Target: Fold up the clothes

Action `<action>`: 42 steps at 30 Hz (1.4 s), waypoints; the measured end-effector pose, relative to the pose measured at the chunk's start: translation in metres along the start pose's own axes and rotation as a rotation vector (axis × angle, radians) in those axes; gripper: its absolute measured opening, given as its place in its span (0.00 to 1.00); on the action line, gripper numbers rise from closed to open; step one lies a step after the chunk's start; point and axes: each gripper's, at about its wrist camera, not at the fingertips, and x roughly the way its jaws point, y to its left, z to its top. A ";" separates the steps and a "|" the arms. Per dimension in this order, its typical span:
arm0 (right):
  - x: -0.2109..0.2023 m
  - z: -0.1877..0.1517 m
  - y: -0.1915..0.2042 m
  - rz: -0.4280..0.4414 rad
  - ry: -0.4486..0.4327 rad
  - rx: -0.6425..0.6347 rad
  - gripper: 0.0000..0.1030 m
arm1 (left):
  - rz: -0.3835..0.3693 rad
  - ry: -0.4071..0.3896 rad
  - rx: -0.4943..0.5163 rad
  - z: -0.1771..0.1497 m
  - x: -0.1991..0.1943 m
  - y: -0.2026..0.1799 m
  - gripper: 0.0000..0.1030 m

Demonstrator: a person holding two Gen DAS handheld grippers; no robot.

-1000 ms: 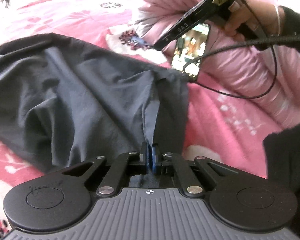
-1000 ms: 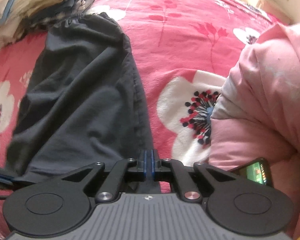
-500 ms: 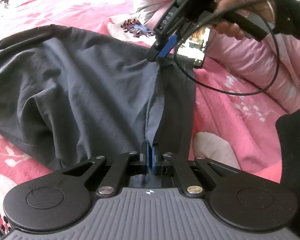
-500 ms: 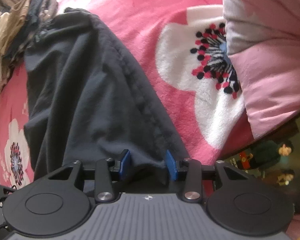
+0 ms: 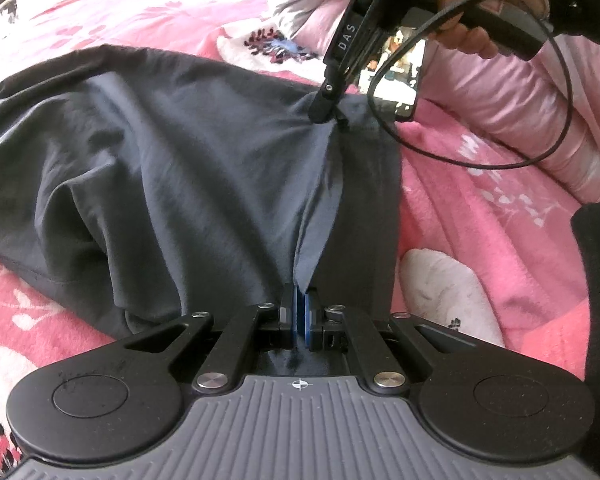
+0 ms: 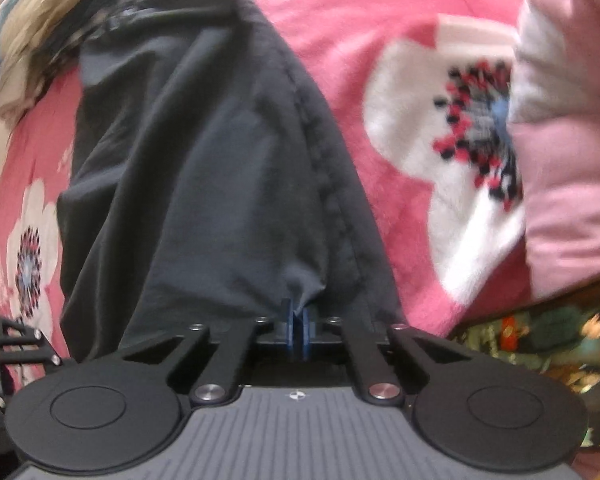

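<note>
On the pink floral bed [image 5: 480, 216], both the left gripper [image 5: 300, 312] and right gripper [image 6: 299, 330] have jaws clenched on the dark garment's [image 5: 188, 168] edge, probably to lift it for folding.

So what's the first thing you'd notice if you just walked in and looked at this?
The big dark garment spread across the bright pink flowered blanket grabs you first. The left gripper is shut on its near edge, and the right gripper pinches the same edge farther along. Beside it a phone with a lit screen lies against a pale pink quilt.
</note>
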 end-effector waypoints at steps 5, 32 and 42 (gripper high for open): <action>-0.028 0.006 0.015 -0.099 -0.035 -0.162 0.03 | -0.091 -0.052 -0.034 0.011 -0.011 0.000 0.01; -0.040 0.001 0.046 -0.402 -0.111 -0.421 0.21 | -0.315 -0.044 -0.105 0.000 0.005 -0.002 0.36; 0.000 -0.042 0.090 -0.059 -0.132 -0.373 0.21 | -0.126 -0.127 -0.305 -0.035 -0.053 0.072 0.37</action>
